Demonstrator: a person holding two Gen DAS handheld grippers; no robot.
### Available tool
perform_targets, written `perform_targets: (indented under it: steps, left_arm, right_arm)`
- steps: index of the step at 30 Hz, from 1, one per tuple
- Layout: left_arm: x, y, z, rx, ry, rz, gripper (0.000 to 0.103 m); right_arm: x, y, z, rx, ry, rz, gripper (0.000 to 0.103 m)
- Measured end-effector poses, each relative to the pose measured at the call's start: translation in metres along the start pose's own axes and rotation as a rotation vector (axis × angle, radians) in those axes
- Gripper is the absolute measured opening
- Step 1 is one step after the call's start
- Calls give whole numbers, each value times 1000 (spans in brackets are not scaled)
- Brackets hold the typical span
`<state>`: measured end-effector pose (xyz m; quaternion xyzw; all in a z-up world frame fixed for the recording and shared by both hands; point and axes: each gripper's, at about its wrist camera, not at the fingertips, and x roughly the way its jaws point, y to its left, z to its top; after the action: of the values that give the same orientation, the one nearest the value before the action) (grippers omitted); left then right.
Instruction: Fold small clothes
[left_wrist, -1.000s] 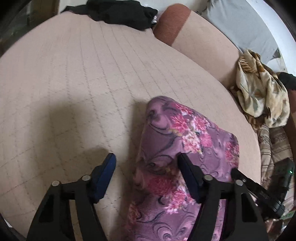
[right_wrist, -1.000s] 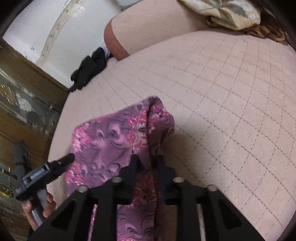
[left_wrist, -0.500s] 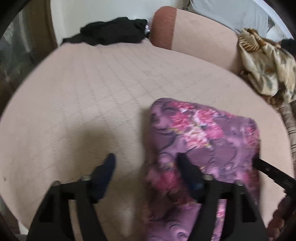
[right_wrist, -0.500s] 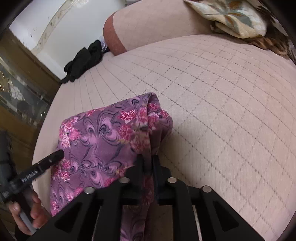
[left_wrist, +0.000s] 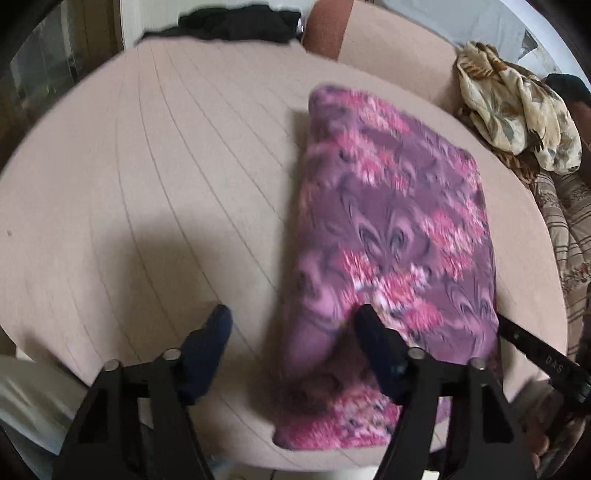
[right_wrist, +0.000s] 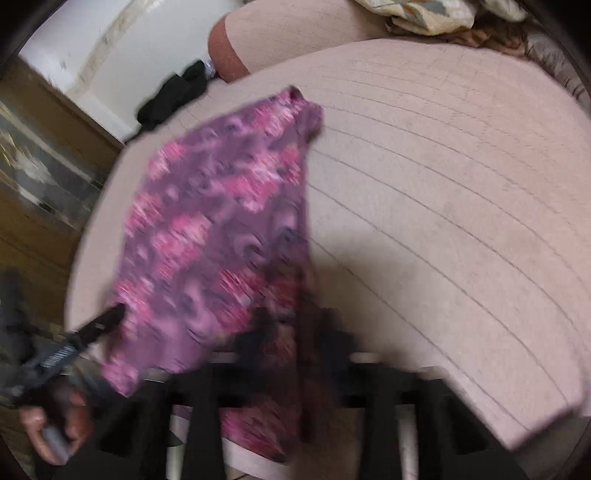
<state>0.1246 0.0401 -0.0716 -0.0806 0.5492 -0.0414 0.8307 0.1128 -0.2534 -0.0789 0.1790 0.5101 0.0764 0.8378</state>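
Purple floral cloth (left_wrist: 391, 236) lies folded on the beige quilted sofa seat (left_wrist: 147, 184), its near end overhanging. Right gripper (right_wrist: 295, 328) jaws clench its edge; left gripper (left_wrist: 295, 332) jaws, just narrowing, straddle its side edge unclenched.

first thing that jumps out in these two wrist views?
The purple floral cloth, lying folded on the beige quilted cushion with its near end hanging over the edge. The right gripper is shut on the cloth's right edge, while the left gripper stands open at its left side. Farther back, a black garment lies at the cushion's far edge.
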Motion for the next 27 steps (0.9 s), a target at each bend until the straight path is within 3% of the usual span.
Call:
perform_targets:
  steps: [6, 8, 10, 11, 13, 14, 15, 16, 17, 23, 25, 27]
  left_arm:
    - [-15, 11, -32, -45, 18, -17, 69]
    - [-23, 12, -44, -53, 8, -26, 69]
    - [-29, 12, -54, -54, -4, -33, 69]
    - [-29, 12, -55, -51, -2, -38, 68]
    - [-27, 8, -56, -34, 8, -44, 57]
    - [-24, 3, -53, -17, 17, -54, 45]
    - [-24, 0, -52, -6, 19, -68, 24]
    - [-28, -5, -51, 8, 12, -72, 16]
    - [-34, -9, -54, 26, -9, -49, 15]
    - [-30, -22, -66, 117, -37, 69, 15]
    - [-35, -29, -69, 149, -67, 114, 21]
    - [-46, -34, -72, 162, -96, 146, 36]
  right_arm:
    - [-8, -9, -8, 46, 15, 19, 9]
    - [-20, -8, -21, 71, 11, 34, 36]
    - [-28, -9, -40, 97, 12, 78, 46]
    - [-27, -7, -44, 102, 15, 91, 46]
    - [-24, 2, -52, 73, 28, 80, 46]
    - [-21, 6, -54, 52, 38, 46, 41]
    - [-17, 8, -55, 30, 50, -7, 33]
    - [-19, 7, -56, 28, 45, -23, 16]
    - [-23, 5, -54, 38, 39, -14, 13]
    - [-18, 5, -58, 23, 47, -58, 13]
    - [-23, 6, -58, 18, 38, -56, 16]
    - [-30, 6, -61, 40, 30, -55, 28]
